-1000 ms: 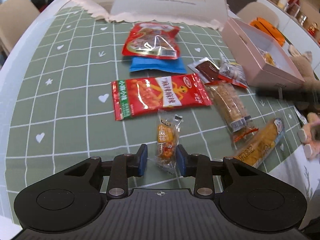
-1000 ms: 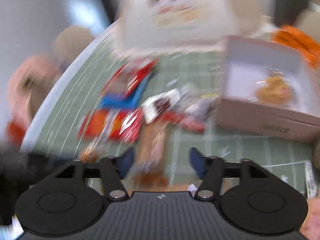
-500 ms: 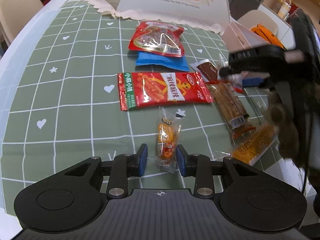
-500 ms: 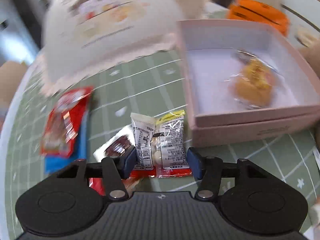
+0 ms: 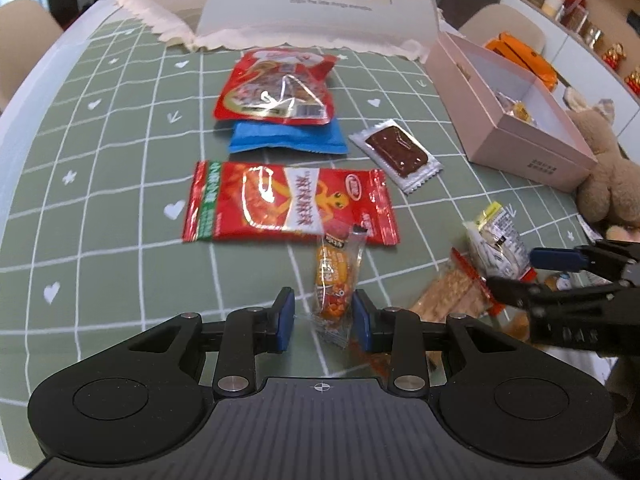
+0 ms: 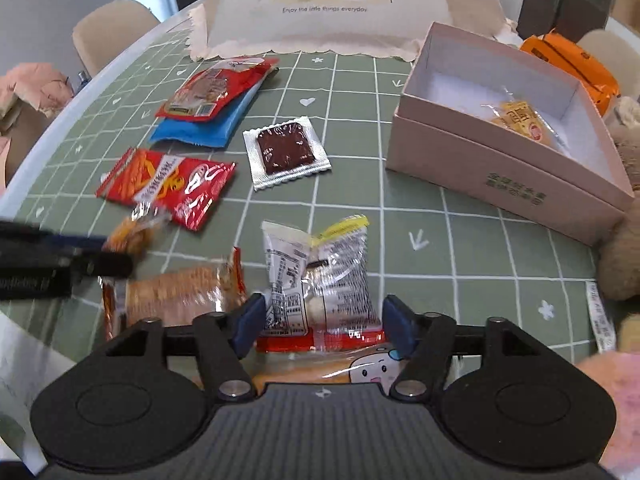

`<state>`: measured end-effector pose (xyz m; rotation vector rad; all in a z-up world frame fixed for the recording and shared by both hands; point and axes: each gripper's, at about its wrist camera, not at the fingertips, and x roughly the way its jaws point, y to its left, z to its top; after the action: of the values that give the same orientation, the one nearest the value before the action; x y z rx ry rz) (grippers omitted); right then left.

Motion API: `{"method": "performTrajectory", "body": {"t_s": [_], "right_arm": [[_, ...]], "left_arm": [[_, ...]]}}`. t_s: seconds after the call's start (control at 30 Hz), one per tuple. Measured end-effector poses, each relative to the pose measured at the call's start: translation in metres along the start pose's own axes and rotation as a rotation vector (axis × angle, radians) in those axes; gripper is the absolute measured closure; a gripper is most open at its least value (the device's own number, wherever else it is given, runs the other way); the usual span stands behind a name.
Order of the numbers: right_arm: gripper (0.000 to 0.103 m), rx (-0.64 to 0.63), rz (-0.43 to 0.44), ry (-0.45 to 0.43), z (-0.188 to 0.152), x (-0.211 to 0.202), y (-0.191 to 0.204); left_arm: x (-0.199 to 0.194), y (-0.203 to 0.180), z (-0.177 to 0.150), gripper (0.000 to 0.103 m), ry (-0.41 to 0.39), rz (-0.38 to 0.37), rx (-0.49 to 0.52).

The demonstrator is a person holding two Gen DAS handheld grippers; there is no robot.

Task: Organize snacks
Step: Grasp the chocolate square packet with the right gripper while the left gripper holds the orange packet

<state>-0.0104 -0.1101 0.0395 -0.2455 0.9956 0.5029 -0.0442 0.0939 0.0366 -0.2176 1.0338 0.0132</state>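
Two jaws of the left gripper [image 5: 323,316] straddle, ungripped, an orange snack [image 5: 335,276] lying lengthwise away; right gripper [image 6: 320,322], spread, brackets a clear packet [image 6: 320,280], its base hidden.

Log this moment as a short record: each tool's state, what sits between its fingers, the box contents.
left tool: open, fingers either side of the small orange snack, not clamped
right tool: open, around the clear white packet
pink box: lid off, holds one yellow-wrapped snack
chocolate square: flat on the green grid cloth, apart from both tools
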Motion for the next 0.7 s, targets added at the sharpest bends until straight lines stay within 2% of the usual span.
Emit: {"method": "performTrajectory", "body": {"t_s": [0.2,0.37,0.5,0.7], "right_arm": [[0.031,0.014,-0.017,-0.025,0.003,-0.004,-0.010],[0.032,-0.065,0.009,-0.109,0.028,-0.011,-0.003],[0.034,-0.135,0.048,-0.148,0.059,0.001,0.009],[0.034,-0.118,0.073,-0.071,0.107,0.053,0.022]], "left_arm": [[0.015,-0.019,0.017,0.066,0.017,0.031,0.097],[0.021,-0.030,0.021,0.066,0.016,0.046,0.159],[0.014,-0.020,0.013,0.066,0.009,0.069,0.126],[0.001,0.003,0.004,0.066,0.027,0.052,0.038]]}}
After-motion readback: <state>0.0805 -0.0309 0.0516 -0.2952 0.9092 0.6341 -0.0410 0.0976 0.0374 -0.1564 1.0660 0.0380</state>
